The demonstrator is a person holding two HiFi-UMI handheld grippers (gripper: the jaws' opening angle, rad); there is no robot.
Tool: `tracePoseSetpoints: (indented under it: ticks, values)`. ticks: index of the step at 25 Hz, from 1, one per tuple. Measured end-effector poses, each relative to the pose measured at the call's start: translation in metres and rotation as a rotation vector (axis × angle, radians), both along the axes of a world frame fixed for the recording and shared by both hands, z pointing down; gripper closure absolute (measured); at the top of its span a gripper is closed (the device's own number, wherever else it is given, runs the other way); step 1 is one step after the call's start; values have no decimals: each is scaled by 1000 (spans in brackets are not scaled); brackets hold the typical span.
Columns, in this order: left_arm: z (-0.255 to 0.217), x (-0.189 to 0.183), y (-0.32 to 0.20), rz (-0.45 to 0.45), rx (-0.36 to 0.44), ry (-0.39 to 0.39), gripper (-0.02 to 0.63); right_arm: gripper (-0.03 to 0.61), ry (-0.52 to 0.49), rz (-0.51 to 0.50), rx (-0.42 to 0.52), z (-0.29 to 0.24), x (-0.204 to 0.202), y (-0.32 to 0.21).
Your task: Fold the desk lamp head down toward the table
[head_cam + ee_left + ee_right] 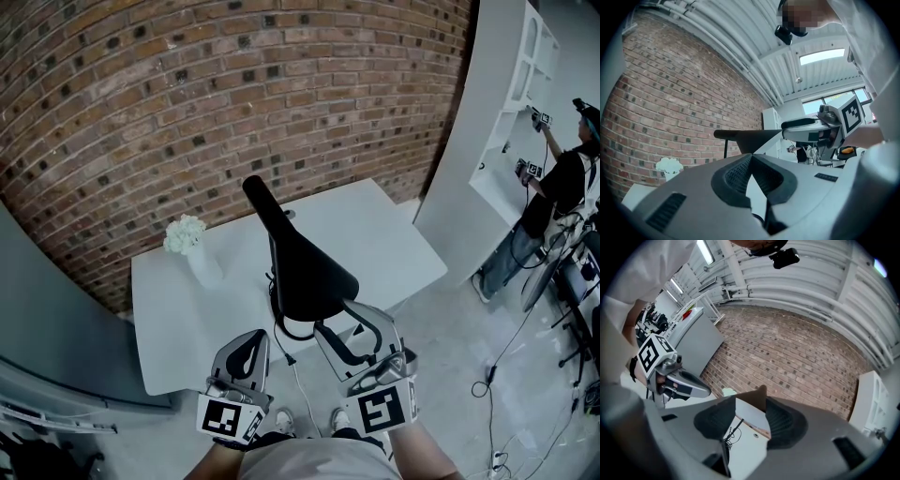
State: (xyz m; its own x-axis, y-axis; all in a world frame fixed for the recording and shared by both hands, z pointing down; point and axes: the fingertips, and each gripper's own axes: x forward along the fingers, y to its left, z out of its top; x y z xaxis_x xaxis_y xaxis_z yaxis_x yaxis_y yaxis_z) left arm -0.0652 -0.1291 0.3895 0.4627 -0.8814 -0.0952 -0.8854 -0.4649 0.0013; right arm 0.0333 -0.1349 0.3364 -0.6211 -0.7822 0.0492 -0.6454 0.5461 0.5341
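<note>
Currently the desk lamp (pixel 314 281) stands on the white counter (pixel 384 234), its black head (pixel 267 202) angled up toward the brick wall (pixel 234 84). The right tongs (pixel 342 323) are spread open just under the head's wide end, which shows in their gap; contact cannot be told. The left tongs (pixel 253 342) are closed tip to tip, holding nothing. A vase of white flowers (pixel 192 246) stands to the lamp's left.

Around you stood: a red brick wall (pixel 234 84) behind the white bench (pixel 394 248); pale grey floor (pixel 441 323); white shelving unit (pixel 520 84) to your right; ribbed ceiling (pixel 740 42), skylight (pixel 821 56) lit.
</note>
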Motion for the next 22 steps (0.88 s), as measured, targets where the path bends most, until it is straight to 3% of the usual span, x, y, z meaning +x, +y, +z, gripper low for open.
tracePoseSetpoints:
  ticks: [22]
  values:
    - [18, -11, -2, -38, -59, -15, 606, 374, 13, -42, -265, 96, -8, -23]
